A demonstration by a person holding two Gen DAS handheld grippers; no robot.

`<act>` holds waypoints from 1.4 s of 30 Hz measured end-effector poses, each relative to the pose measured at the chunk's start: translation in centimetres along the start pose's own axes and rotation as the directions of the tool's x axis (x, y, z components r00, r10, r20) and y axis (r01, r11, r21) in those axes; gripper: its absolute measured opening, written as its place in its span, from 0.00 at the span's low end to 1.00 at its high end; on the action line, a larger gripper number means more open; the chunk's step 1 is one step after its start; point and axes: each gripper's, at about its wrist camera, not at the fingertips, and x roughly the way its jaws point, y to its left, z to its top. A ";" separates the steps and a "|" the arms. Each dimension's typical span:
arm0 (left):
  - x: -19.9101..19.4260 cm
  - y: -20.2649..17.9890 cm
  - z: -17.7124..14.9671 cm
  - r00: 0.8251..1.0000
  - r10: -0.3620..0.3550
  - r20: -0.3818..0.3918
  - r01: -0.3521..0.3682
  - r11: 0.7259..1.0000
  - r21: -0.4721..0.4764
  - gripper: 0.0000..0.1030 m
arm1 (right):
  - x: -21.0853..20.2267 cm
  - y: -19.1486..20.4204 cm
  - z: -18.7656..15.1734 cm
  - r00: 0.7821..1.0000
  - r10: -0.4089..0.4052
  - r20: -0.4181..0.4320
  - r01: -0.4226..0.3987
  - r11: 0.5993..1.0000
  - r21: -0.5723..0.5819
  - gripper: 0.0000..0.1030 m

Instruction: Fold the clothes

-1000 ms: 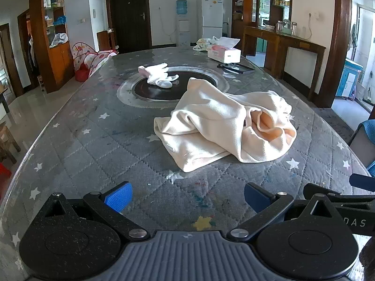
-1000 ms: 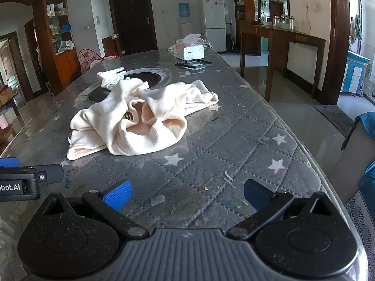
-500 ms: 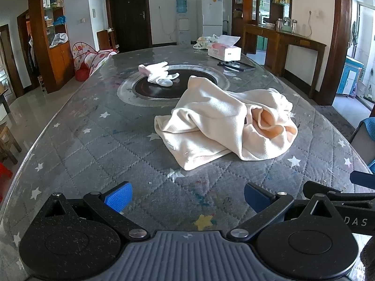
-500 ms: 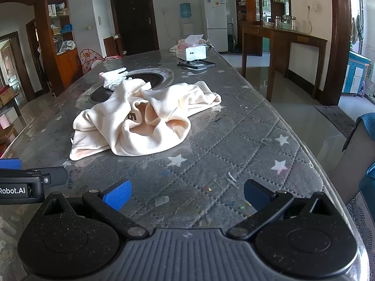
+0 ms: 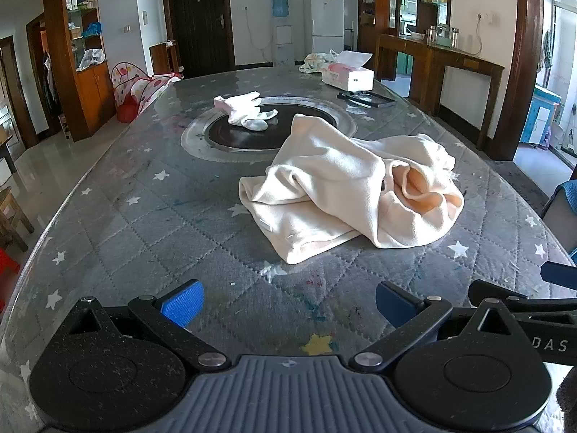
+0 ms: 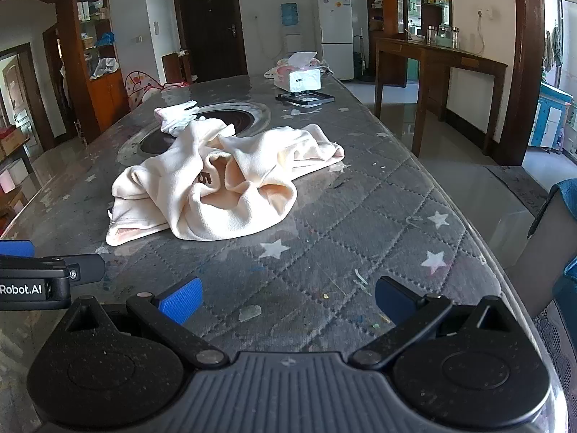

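A crumpled cream garment (image 5: 346, 187) lies in a heap on the grey star-patterned table (image 5: 144, 223), just ahead of both grippers; it also shows in the right wrist view (image 6: 216, 187). My left gripper (image 5: 288, 305) is open and empty, short of the garment's near edge. My right gripper (image 6: 286, 301) is open and empty, to the right and short of the heap. The left gripper's body (image 6: 36, 278) shows at the left edge of the right wrist view.
A small white garment (image 5: 247, 112) lies on the dark round inset (image 5: 234, 137) beyond the heap. A tissue box (image 5: 348, 75) and a flat black tray (image 5: 366, 97) sit at the far end. A blue chair (image 6: 562, 238) stands off the table's right edge.
Both grippers have moved slightly forward toward the cream garment, which now looks a little nearer. Both stay open.
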 end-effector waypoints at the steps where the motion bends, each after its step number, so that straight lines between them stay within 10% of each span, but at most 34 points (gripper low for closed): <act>1: 0.1 0.0 0.0 1.000 0.000 -0.002 0.000 1.000 0.000 1.00 | 0.1 0.0 0.0 1.000 0.000 0.000 0.000 1.000 -0.001 1.00; 31: 2.8 0.1 3.5 1.000 -0.009 -0.002 0.009 1.000 0.021 1.00 | 2.9 -0.8 3.6 0.999 0.032 -0.012 -0.033 0.998 -0.060 0.99; 42: 4.3 0.6 6.6 0.999 -0.044 0.023 0.044 0.999 0.022 0.99 | 4.5 -0.5 8.8 0.995 0.098 0.030 -0.093 0.987 -0.132 0.79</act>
